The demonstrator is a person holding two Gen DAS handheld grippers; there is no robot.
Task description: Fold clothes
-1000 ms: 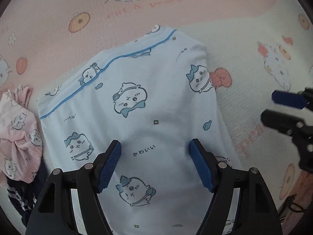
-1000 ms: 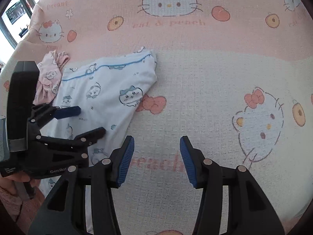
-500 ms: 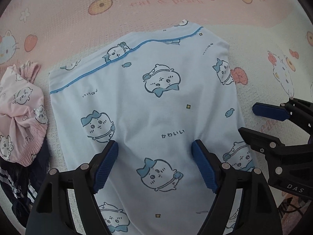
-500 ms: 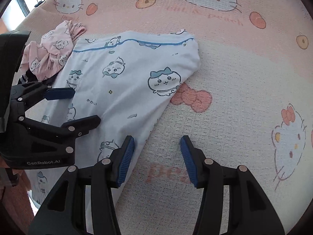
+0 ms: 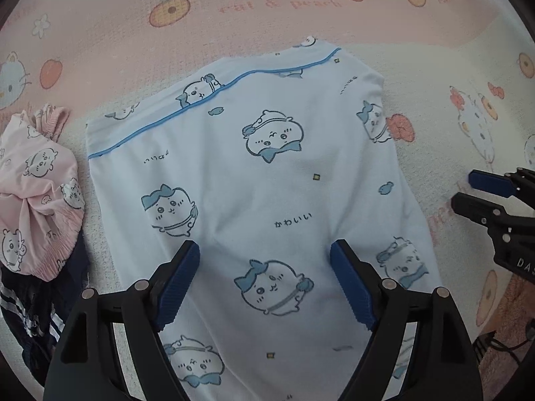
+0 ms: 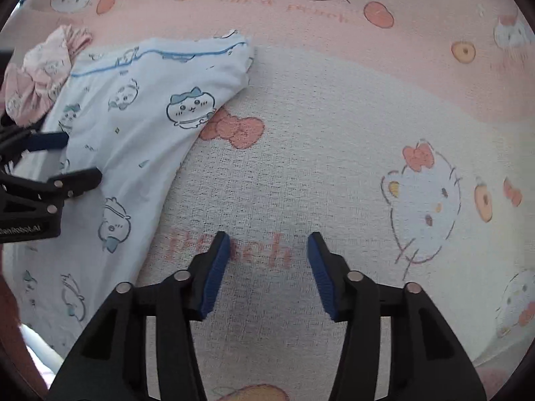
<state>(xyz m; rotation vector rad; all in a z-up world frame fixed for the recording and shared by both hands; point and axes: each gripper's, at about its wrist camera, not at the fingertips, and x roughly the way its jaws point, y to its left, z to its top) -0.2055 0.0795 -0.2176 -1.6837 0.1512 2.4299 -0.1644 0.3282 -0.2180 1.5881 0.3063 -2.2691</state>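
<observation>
Since a second ago, the left gripper (image 5: pixel 264 284) has lifted off the soft pale-blue cartoon-print cotton garment (image 5: pixel 254 173), jaws opening wide, nothing pinched. It lies flat on the waffle-textured pink cat blanket (image 6: pixel 334 140), left of the right gripper (image 6: pixel 267 274), whose half-spread jaws are closing over bare weave. A crumpled pink garment (image 5: pixel 33 187) sits far left
</observation>
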